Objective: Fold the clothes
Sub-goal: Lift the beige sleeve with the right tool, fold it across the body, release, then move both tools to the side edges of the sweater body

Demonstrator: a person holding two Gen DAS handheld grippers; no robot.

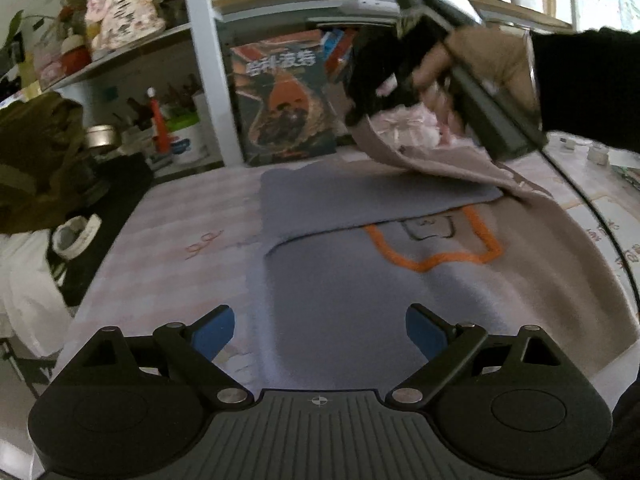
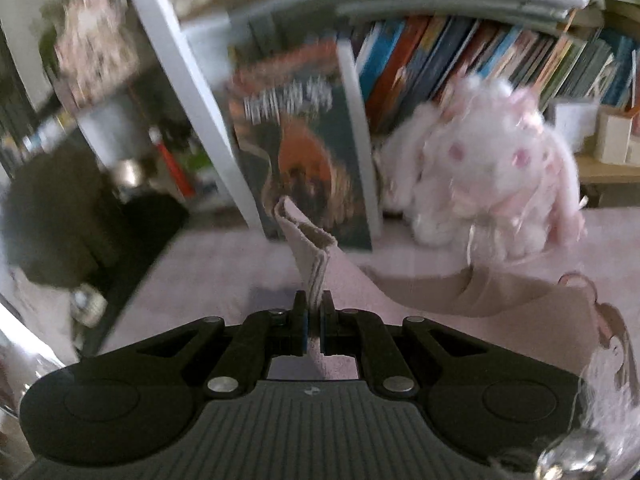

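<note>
A grey and beige garment (image 1: 344, 292) with an orange outline print (image 1: 436, 256) lies on the pink striped table cover (image 1: 168, 264). Its grey upper part is folded over. My left gripper (image 1: 320, 334) is open and empty, low over the garment's near grey part. My right gripper (image 1: 362, 114) shows in the left wrist view at the far side, held by a hand, lifting the beige edge (image 1: 436, 164) above the table. In the right wrist view my right gripper (image 2: 315, 316) is shut on that beige fabric edge (image 2: 308, 248), which stands up between the blue pads.
A shelf unit with a white post (image 1: 208, 68) stands behind the table, with an upright book (image 1: 284, 100) and a row of books (image 2: 460, 52). A pink-white plush toy (image 2: 488, 168) sits at the back right. A dark bundle (image 1: 36, 160) and clutter lie left.
</note>
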